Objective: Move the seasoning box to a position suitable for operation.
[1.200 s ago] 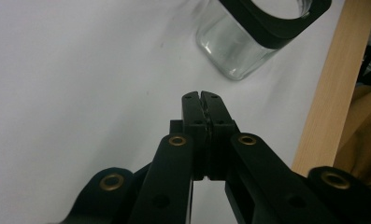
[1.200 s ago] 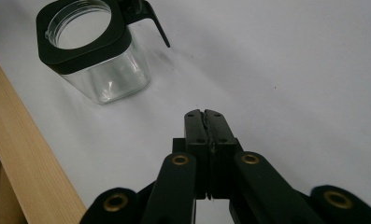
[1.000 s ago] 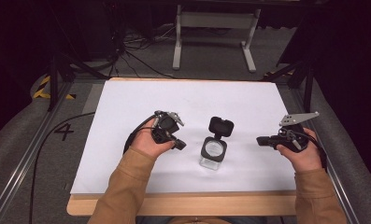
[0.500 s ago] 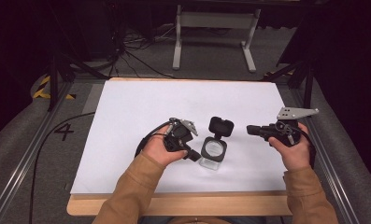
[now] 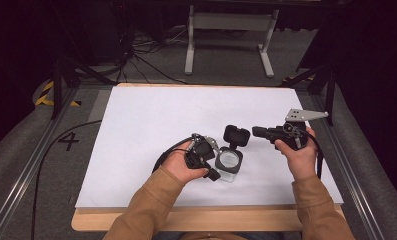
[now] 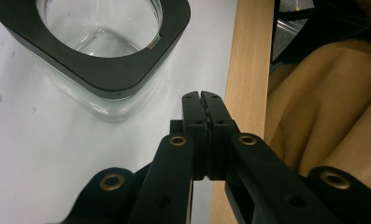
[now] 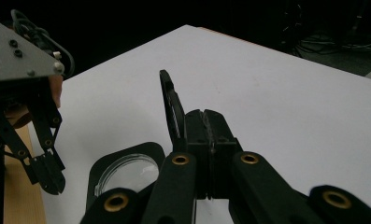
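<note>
The left gripper (image 5: 212, 175) sits low over the white worktop (image 5: 151, 125), its jaws pressed together with nothing between them — in the left gripper view the two black tips (image 6: 203, 105) meet flush along their whole length. Just beside those tips, up and to their left in that view, stands a clear glass jar (image 6: 101, 56) with a black square-shouldered collar round its open mouth; the jar and the jaws are near but apart. Beyond the tips on the other side runs the wooden edge (image 6: 246, 70) of the worktop, and past it a tan sleeve (image 6: 323, 116). From the high view the jar (image 5: 229, 162) lies immediately to the right of the left gripper, and its black lid (image 5: 236, 136) stands hinged open at the jar's far side, tilted up. The right gripper (image 5: 258, 131) is held above the worktop to the right of the jar, pointing left toward the lid, with the grey three-cornered plate (image 5: 303, 115) on top of it. Its jaws are also closed against each other and hold nothing — the right gripper view shows the tips (image 7: 205, 122) shut, the raised lid (image 7: 170, 105) edge-on just to their left, the jar's mouth (image 7: 127, 172) below and left of them, and the left gripper (image 7: 50, 179) farther off at the left edge of that view.
</note>
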